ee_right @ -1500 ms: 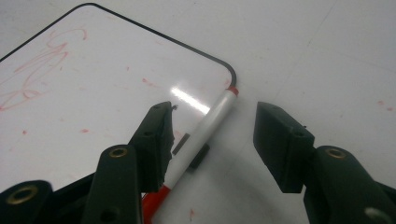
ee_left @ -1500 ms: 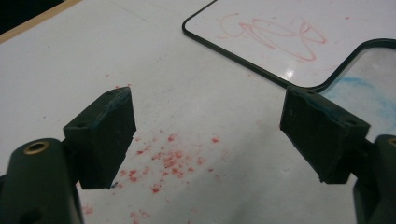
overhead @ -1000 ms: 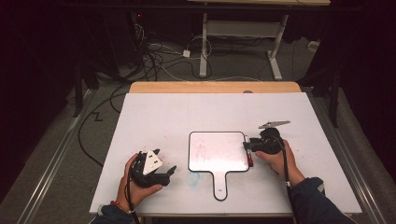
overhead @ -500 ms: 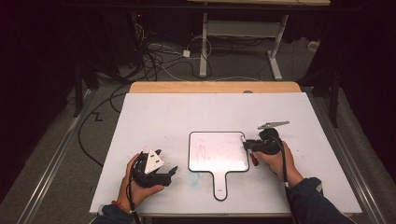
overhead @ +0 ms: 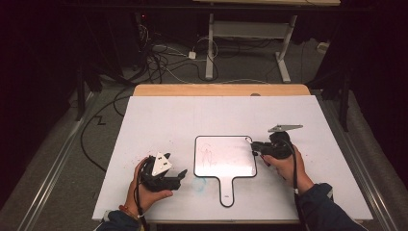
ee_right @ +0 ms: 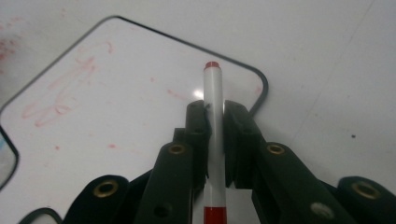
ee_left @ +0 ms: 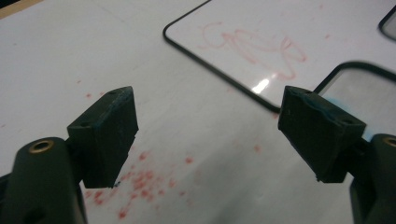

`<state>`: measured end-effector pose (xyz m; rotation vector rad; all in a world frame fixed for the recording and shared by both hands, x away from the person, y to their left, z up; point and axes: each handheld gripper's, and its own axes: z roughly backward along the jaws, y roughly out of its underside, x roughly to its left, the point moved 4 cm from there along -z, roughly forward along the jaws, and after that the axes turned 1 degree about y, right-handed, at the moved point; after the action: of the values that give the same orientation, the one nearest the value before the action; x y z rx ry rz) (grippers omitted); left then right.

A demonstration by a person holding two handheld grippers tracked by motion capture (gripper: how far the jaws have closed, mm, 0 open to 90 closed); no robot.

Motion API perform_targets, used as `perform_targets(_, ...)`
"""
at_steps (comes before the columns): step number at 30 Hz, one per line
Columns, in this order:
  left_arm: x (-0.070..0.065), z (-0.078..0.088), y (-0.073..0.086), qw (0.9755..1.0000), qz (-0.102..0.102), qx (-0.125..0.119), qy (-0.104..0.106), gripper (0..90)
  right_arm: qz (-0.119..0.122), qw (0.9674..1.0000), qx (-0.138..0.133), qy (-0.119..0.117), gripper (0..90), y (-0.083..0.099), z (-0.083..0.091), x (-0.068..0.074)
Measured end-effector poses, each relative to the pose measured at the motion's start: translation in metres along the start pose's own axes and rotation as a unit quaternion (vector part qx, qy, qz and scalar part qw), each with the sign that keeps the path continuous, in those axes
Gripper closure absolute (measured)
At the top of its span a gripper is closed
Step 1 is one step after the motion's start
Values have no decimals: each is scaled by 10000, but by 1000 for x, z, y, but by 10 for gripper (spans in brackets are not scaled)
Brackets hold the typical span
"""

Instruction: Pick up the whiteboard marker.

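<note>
A small white paddle-shaped whiteboard with a black rim lies on the table, with a red scribble on its left half; it is also in the left gripper view and the right gripper view. My right gripper sits at the board's right edge. Its jaws have just been closing and now press on a white marker with a red tip that points over the board's corner. Left of the board's handle, my left gripper rests low over the table, open and empty.
The white table top has red specks near the left gripper and a faint blue smudge beside the handle. A wooden strip runs along the far edge. Cables and a desk frame stand on the floor beyond.
The right hand has shifted very slightly at the board's right edge. The left hand has kept still.
</note>
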<state>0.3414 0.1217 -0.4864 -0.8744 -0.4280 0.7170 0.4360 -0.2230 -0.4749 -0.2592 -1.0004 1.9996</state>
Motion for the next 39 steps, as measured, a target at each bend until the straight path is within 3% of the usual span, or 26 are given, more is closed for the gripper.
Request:
perform_targets(2,-8,-8,-16,9997,109,-91,208,208,120,9996,-259,-85,815,-7,8,10)
perform_targets(3,-8,-8,-16,9997,109,-91,208,208,133,9992,-341,-143,815,-9,11,14)
perform_targets(4,-15,-14,-27,9987,171,-197,442,208,158,9989,-405,-183,815,-10,13,18)
perform_targets(6,-20,-18,-33,9984,170,-219,496,208,192,9985,-464,-213,815,-12,14,23)
perform_targets(7,-24,-22,-38,9985,129,-216,489,208,264,9974,-593,-309,816,-14,16,31)
perform_targets(9,-40,-35,-53,9966,53,-272,776,208,341,9962,-690,-398,816,-15,17,40)
perform_targets(10,-40,-35,-53,9966,53,-272,776,208,384,9952,-772,-466,816,-16,17,44)
perform_targets(11,-46,-40,-57,9956,53,-305,888,208,417,9944,-822,-519,816,-16,18,49)
perform_targets(12,-57,-48,-67,9929,77,-369,1124,208,448,9937,-860,-566,816,-17,19,53)
perform_targets(15,-70,-58,-80,9904,99,-453,1300,209,523,9912,-984,-721,816,-18,22,64)
perform_targets(19,-80,-72,-91,9887,100,-457,1423,262,646,9881,-1115,-846,816,-18,27,76)
perform_targets(23,-83,-82,-95,9844,319,-497,1658,279,663,9852,-1257,-958,815,-17,30,82)
perform_targets(27,-84,-84,-97,9821,432,-547,1747,325,669,9834,-1399,-943,815,-17,32,82)
perform_targets(28,-85,-83,-99,9775,542,-676,1922,334,640,9829,-1444,-948,815,-17,32,82)
perform_targets(29,-85,-83,-99,9775,542,-676,1922,334,640,9829,-1444,-948,815,-17,32,82)
perform_targets(32,-85,-79,-102,9713,648,-840,2129,335,667,9820,-1498,-933,816,-17,33,83)
perform_targets(34,-84,-78,-101,9755,542,-766,1988,332,720,9826,-1471,-880,816,-17,32,82)
perform_targets(36,-79,-78,-99,9748,611,-765,2003,315,735,9828,-1453,-871,816,-16,32,81)
perform_targets(39,-67,-80,-97,9795,750,-697,1735,324,770,9830,-1414,-886,816,-15,31,81)
